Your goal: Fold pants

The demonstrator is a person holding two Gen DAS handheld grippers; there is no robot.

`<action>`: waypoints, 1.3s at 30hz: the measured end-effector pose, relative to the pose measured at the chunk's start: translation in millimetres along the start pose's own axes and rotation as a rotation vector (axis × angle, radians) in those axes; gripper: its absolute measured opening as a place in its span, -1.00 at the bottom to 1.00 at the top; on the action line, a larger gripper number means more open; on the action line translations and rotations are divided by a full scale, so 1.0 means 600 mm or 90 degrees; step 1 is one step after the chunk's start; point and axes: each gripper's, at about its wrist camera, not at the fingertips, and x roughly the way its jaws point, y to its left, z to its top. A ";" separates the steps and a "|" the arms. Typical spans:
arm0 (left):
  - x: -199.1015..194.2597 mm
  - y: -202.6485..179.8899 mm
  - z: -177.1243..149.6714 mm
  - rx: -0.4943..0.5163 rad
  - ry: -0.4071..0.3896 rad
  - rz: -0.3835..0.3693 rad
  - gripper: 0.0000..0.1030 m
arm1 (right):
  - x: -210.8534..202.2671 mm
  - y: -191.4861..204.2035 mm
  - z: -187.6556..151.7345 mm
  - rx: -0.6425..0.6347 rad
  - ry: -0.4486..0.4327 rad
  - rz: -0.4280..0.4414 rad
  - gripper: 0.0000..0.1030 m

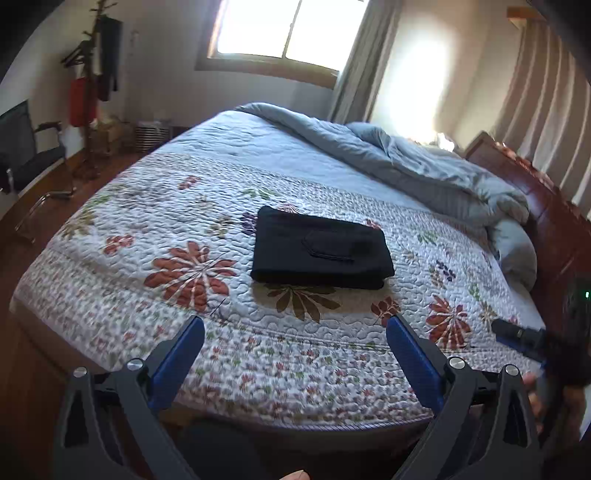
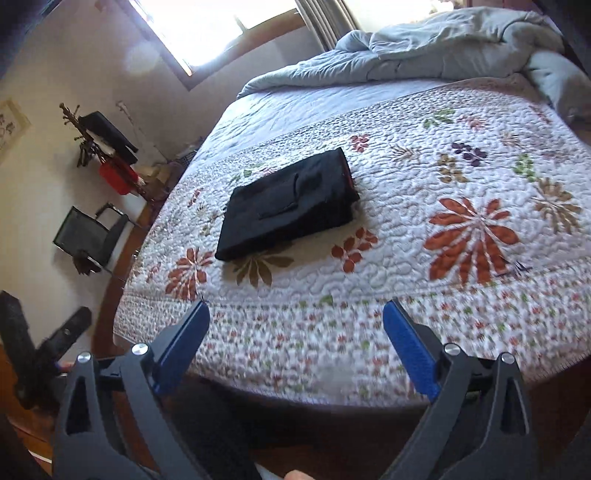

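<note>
Black pants point(image 1: 321, 251) lie folded into a flat rectangle on the flowered quilt point(image 1: 147, 229) in the middle of the bed. In the right wrist view the same pants point(image 2: 291, 205) rest left of centre, with a pocket seam on top. My left gripper point(image 1: 295, 326) hangs above the near edge of the bed, well short of the pants, its blue pads wide apart and nothing between them. My right gripper point(image 2: 297, 310) is likewise open and empty, high over the bed's near edge. The right gripper's dark tip point(image 1: 517, 334) shows at the right of the left wrist view.
A rumpled grey duvet point(image 1: 424, 166) and a pillow point(image 1: 517, 251) lie along the far side by the wooden headboard point(image 1: 554, 221). A coat stand point(image 1: 92, 85) and a black chair point(image 2: 88, 236) stand on the wooden floor to the left. A window point(image 1: 280, 29) is behind.
</note>
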 end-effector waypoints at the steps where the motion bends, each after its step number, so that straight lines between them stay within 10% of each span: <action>1: -0.019 -0.001 -0.006 -0.009 -0.003 0.008 0.92 | -0.012 0.008 -0.012 -0.002 0.000 -0.012 0.88; 20: -0.301 -0.104 -0.064 0.069 -0.077 0.052 0.92 | -0.300 0.196 -0.144 -0.179 -0.186 -0.088 0.94; 39: -0.339 -0.120 -0.077 0.063 -0.129 0.082 0.92 | -0.297 0.232 -0.183 -0.240 -0.165 -0.116 0.94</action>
